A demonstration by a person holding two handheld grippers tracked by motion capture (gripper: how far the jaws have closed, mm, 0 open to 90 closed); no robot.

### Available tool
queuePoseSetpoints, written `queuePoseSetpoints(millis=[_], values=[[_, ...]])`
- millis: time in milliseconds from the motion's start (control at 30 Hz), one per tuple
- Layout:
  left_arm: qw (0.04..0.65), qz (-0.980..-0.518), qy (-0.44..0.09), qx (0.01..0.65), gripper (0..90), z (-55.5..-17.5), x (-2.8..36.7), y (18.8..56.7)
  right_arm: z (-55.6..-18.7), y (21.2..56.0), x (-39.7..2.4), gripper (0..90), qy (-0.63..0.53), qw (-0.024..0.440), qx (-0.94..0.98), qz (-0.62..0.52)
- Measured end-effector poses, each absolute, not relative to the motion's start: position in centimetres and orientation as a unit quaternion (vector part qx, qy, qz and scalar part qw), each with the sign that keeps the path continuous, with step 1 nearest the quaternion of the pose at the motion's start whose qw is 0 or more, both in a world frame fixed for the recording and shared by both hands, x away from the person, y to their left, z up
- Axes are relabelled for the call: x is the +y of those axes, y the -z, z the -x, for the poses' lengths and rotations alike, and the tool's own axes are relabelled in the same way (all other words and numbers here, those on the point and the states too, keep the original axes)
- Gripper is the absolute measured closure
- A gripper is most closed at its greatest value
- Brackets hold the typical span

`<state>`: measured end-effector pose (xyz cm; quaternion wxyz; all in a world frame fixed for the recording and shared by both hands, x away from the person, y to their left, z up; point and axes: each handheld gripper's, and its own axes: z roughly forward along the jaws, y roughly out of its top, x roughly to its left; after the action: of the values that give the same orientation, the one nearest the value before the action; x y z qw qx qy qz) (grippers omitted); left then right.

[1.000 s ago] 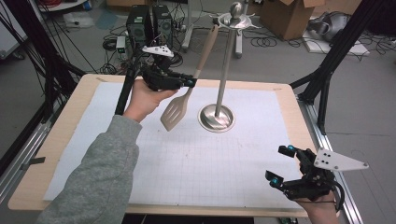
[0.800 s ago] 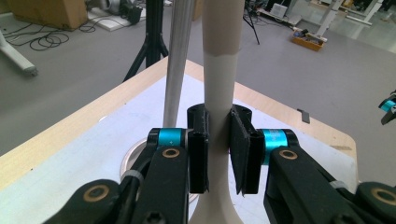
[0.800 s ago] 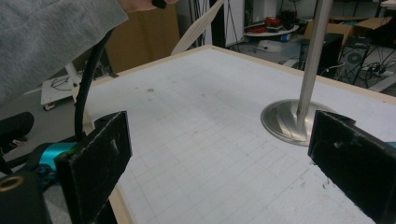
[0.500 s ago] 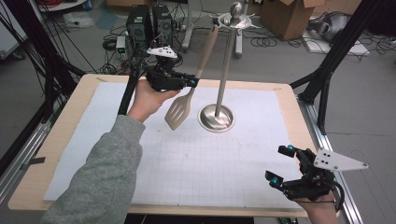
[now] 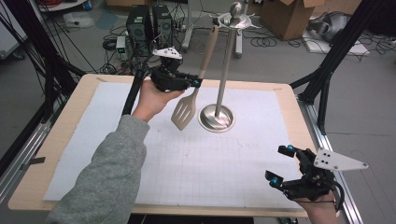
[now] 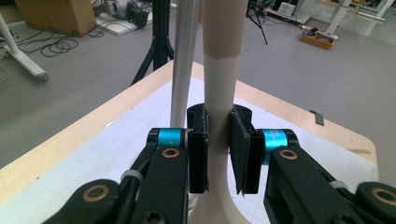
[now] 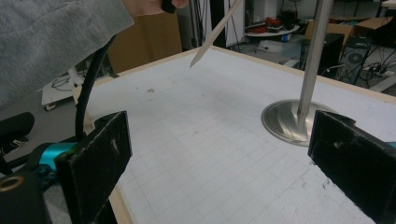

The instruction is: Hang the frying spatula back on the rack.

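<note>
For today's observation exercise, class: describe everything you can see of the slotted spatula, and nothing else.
The spatula is cream-beige, apparently plastic or silicone, with a darker tan upper handle. Its flat blade has slots and hangs downward just above the white gridded mat; whether the tip touches it cannot be told. The long handle rises, leaning toward the top of the metal stand, close beside its pole. The left hand-held gripper is closed on the handle's lower neck, one black pad on each side. The right hand-held gripper is open and well away.
</note>
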<state>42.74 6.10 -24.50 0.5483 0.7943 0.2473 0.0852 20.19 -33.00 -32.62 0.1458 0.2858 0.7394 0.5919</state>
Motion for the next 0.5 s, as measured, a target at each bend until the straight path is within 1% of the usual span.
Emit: queuePoseSetpoints(millis=[500], values=[[0.551, -0.792, -0.092, 0.249, 77.4, -43.19, 5.12, 24.95, -20.13, 32.69, -33.26, 5.0, -0.594, 0.144, 0.737, -0.289]])
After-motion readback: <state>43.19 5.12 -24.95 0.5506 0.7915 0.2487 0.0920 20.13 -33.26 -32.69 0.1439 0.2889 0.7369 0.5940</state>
